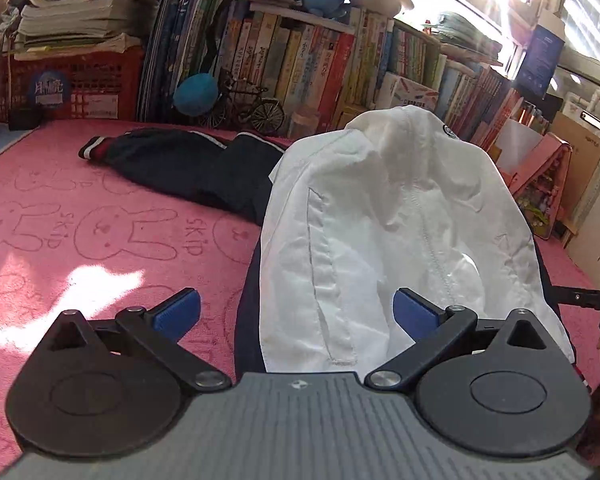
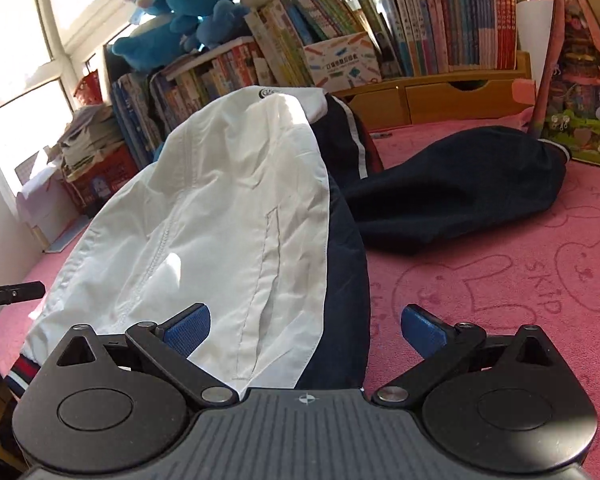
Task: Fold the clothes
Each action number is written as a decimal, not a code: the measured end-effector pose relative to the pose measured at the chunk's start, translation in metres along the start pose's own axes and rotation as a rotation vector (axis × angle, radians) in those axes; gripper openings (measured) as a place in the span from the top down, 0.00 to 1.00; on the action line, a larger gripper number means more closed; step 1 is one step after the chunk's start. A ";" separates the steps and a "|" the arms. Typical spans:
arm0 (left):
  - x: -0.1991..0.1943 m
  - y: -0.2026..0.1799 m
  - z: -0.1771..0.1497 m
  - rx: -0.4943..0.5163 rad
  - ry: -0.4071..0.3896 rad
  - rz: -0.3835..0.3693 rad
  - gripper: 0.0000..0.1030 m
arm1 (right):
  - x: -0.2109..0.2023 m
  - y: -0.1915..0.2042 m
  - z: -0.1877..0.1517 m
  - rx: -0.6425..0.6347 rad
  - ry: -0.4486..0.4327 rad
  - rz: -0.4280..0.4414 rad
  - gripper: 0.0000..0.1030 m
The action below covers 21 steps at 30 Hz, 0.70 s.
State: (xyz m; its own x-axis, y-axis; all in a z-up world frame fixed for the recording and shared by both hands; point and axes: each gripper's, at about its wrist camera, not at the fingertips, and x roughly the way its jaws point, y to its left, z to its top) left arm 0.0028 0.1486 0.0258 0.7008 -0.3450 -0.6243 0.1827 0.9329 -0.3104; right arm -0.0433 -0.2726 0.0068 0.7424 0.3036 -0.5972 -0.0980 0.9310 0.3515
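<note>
**A:** Going left to right, what do you have?

**B:** Far left on the pink rabbit-print mat [image 1: 80, 208], one dark sleeve [image 1: 172, 160] with a striped cuff lies stretched out flat. My left gripper [image 1: 296, 314] hovers with its jaws spread wide and nothing between the blue pads. The near left edge of the jacket [image 1: 380, 220] sits just ahead of it, white panel up, navy showing beneath.

**A:** And the right side?

**B:** My right gripper [image 2: 306, 328] is also wide open and empty, low over the jacket's near right edge where white meets navy. Past it the other sleeve [image 2: 460, 196] sprawls out toward a pink box [image 2: 572, 80] at the mat's far corner. Books [image 2: 460, 20] line the back.

**A:** So the body looks doubled over and the sleeves are still out?

**B:** That's my reading. The body rises in a hump rather than lying flat, so I think air or bunched fabric is trapped under it.

**A:** What worries you?

**B:** If I press or pull one side only, the slick cloth could slide and undo the fold. Pinching only the white top layer would peel it off the navy. And sun glare washes out part of the mat in my left view, so I could misjudge the hem.
</note>
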 end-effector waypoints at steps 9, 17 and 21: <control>-0.044 -0.008 -0.024 -0.037 -0.145 0.051 0.92 | -0.012 -0.025 -0.018 0.258 0.018 0.213 0.90; -0.099 -0.006 -0.047 0.024 -0.163 0.212 0.78 | -0.078 -0.044 -0.041 0.190 0.007 0.141 0.78; -0.084 0.005 -0.049 -0.005 -0.115 0.286 0.53 | -0.063 -0.042 -0.052 0.210 0.022 0.149 0.26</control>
State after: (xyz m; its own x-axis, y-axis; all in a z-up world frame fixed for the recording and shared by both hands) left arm -0.0895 0.1770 0.0416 0.7970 -0.0539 -0.6015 -0.0370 0.9898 -0.1377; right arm -0.1210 -0.3203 -0.0078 0.7150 0.4411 -0.5423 -0.0640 0.8138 0.5776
